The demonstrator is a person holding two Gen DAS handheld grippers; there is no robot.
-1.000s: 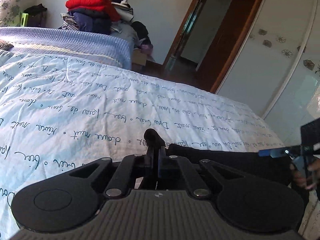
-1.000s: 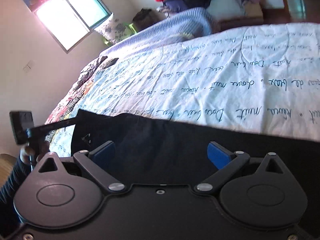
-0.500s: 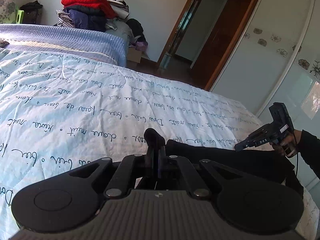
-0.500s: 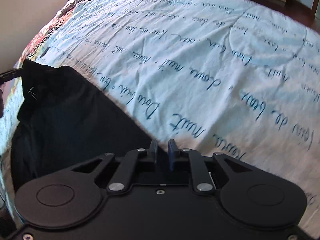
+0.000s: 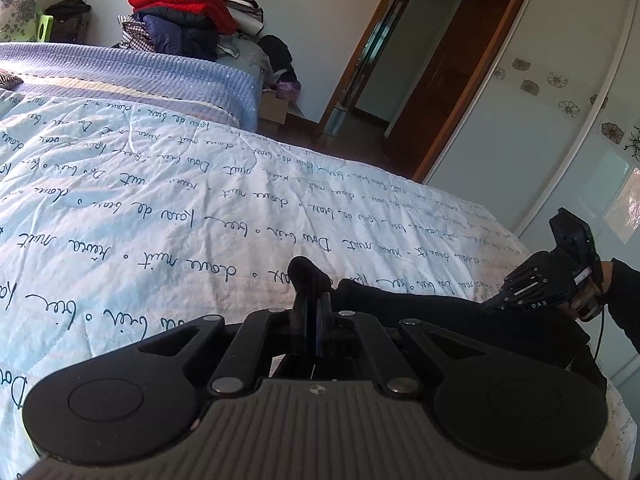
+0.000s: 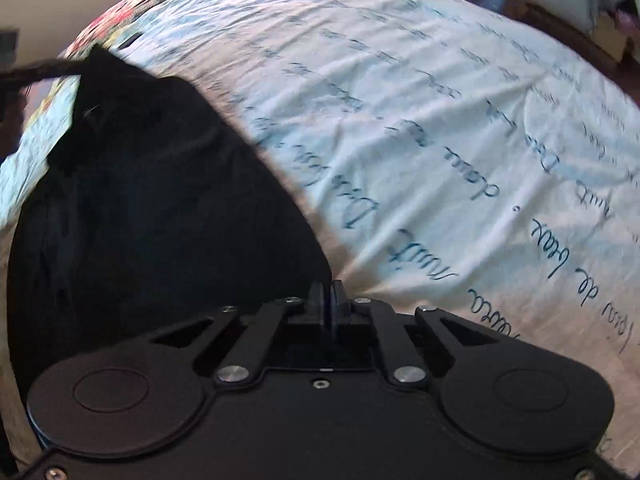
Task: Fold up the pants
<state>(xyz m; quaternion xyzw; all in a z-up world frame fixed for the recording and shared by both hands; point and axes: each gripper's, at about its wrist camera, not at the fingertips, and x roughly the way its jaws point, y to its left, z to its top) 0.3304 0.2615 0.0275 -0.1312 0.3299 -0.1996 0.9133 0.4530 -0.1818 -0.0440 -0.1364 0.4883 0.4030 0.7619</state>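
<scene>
Since the earlier frame, our right gripper [image 6: 328,296] had gone from wide open above the cloth to fully closed at the near edge of the pants [image 6: 152,208], and it had tilted down toward the bed. Our left gripper [image 5: 310,300] had kept its place, its fingers pressed together on a small bunch of black fabric.

We could not say for sure that the right fingers really held cloth; the edge met them, but the picture was blurred there.

The pants lay flat at the near side of the bed, black, soft and matte, stretched between our two grippers. Under them was the quilt [image 5: 160,200], pale blue and white, lightly wrinkled, with dark handwriting printed on it. Far behind, a pile of clothes [image 5: 184,12] stood beside a ribbed blue blanket [image 5: 140,76].

To fold well, we judged that both corners should rise together and keep the edge tight, so the fabric would not sag or twist.
</scene>
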